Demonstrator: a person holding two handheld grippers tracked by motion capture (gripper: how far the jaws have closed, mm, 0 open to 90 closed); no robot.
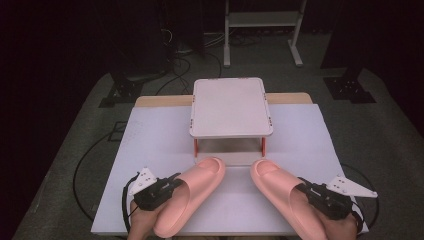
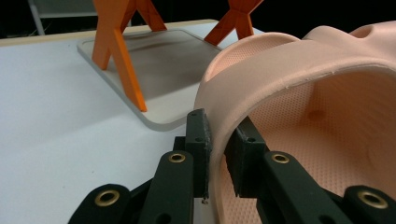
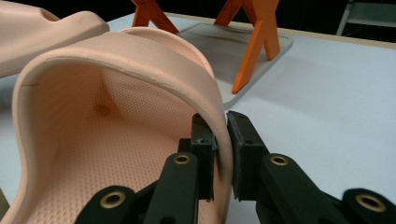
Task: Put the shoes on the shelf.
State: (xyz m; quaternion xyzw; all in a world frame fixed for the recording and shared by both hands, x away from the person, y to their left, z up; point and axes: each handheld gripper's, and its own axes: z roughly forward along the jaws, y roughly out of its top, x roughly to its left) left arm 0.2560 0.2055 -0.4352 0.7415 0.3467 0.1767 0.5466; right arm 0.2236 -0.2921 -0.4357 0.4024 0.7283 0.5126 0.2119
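Lying toe-forward at six o'clock of the small rack (image 1: 231, 107), the left slide sandal (image 1: 192, 192) and right slide sandal (image 1: 285, 197) sit apart on the white table (image 1: 150, 145). Left gripper (image 2: 217, 154) and right gripper (image 3: 223, 154) each clamp a strap edge. Gripper views reveal the rack's orange legs (image 2: 122, 70).

Just ahead of the left claw (image 1: 175, 184) and the right claw (image 1: 301, 188), the small rack (image 1: 231, 106) blocks the way: its orange legs (image 2: 119, 60) stand on a grey base plate (image 2: 159, 70). A low gap runs under its top. The white surface (image 1: 150, 145) lies bare outward of each claw. Between the claws, the two slippers (image 1: 192, 192) leave a narrow lane.
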